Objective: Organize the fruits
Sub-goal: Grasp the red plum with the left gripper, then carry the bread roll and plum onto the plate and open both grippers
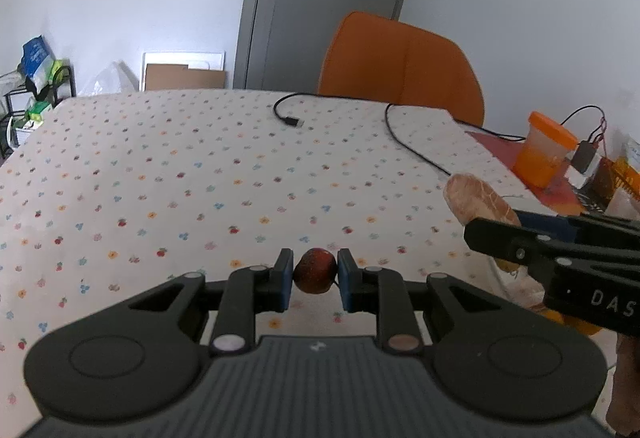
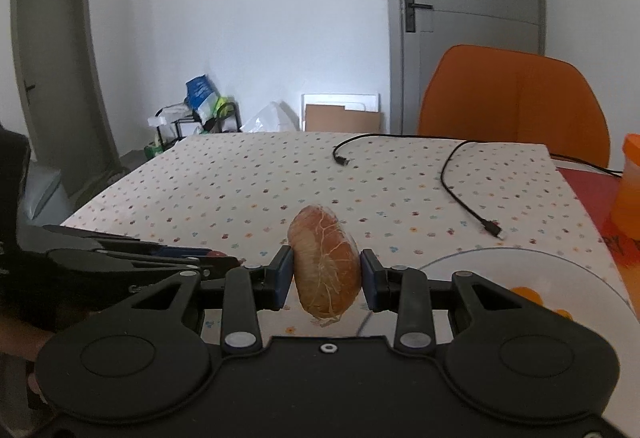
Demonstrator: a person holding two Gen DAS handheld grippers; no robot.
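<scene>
My left gripper [image 1: 315, 274] is shut on a small dark red fruit [image 1: 315, 270] and holds it above the flowered tablecloth. My right gripper [image 2: 326, 272] is shut on a peeled orange citrus segment [image 2: 326, 264] in clear wrap; the segment also shows at the right of the left wrist view [image 1: 476, 204]. A white plate [image 2: 480, 258] with orange fruit pieces [image 2: 528, 294] lies low on the right, just beside the right gripper. The left gripper's fingers [image 2: 160, 258] reach in from the left in the right wrist view.
A black cable [image 1: 404, 142] with a plug runs across the far side of the tablecloth [image 1: 160, 178]. An orange-lidded cup [image 1: 544, 150] stands on a red mat at the right. An orange chair [image 1: 400, 66] stands behind the table. Clutter lies along the far wall.
</scene>
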